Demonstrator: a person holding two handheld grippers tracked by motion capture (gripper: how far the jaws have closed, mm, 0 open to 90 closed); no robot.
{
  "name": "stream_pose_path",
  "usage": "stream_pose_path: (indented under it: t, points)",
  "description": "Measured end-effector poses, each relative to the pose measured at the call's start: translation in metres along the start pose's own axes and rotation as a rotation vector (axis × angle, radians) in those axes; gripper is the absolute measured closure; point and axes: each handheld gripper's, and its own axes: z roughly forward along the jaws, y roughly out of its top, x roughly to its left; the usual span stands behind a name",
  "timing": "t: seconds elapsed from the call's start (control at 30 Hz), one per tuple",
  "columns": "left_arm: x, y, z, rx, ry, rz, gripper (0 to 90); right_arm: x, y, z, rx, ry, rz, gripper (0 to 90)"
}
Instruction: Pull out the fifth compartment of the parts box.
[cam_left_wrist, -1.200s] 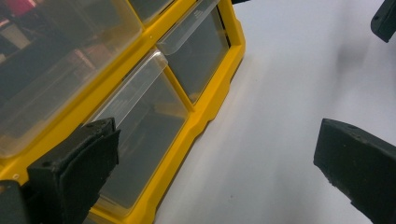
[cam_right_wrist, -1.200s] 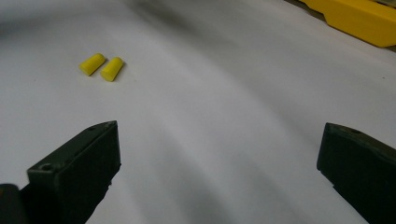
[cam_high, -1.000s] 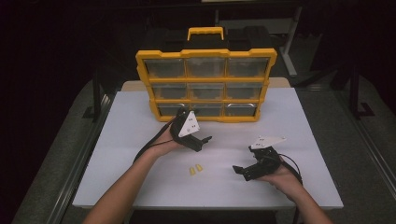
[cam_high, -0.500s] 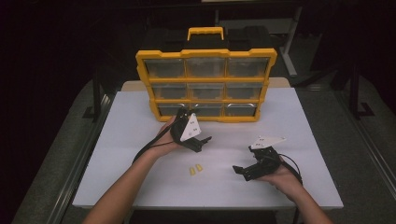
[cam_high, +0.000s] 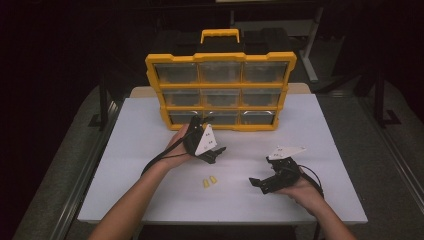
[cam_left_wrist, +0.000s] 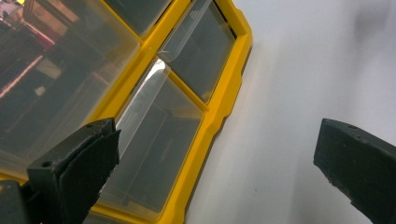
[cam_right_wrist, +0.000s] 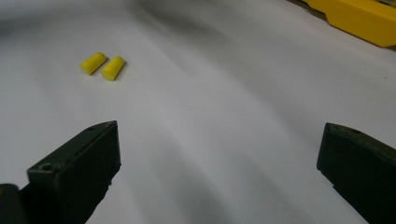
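Left gripper (cam_high: 207, 137) sits right up at the bottom row of the yellow organizer (cam_high: 220, 90), fingers (cam_left_wrist: 79, 163) spread wide with nothing between them, one finger over a clear drawer (cam_left_wrist: 154, 154). Right gripper (cam_high: 265, 182) rests on the white table (cam_high: 325, 130), fingers wide apart too, the 2 yellow earplugs (cam_right_wrist: 102, 65) lying ahead, beyond its left finger.

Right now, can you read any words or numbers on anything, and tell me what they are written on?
No text reads clearly enough to quote.
Dark marks on the grey plate of the left hand-held gripper: too small to read.
Dark marks on the plate of the right hand-held gripper: too small and blurred.
Yellow organizer box: no readable label.
Two yellow earplugs: no print on them.
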Motion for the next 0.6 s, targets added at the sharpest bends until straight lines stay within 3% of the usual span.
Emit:
stream_pose_path:
  t: [0.6]
  points:
    - [-0.0045,0.0007,-0.0005,0.016,0.047,0.107,0.0,0.0004,0.0,0.0004,0.004,0.002,0.0,0.0]
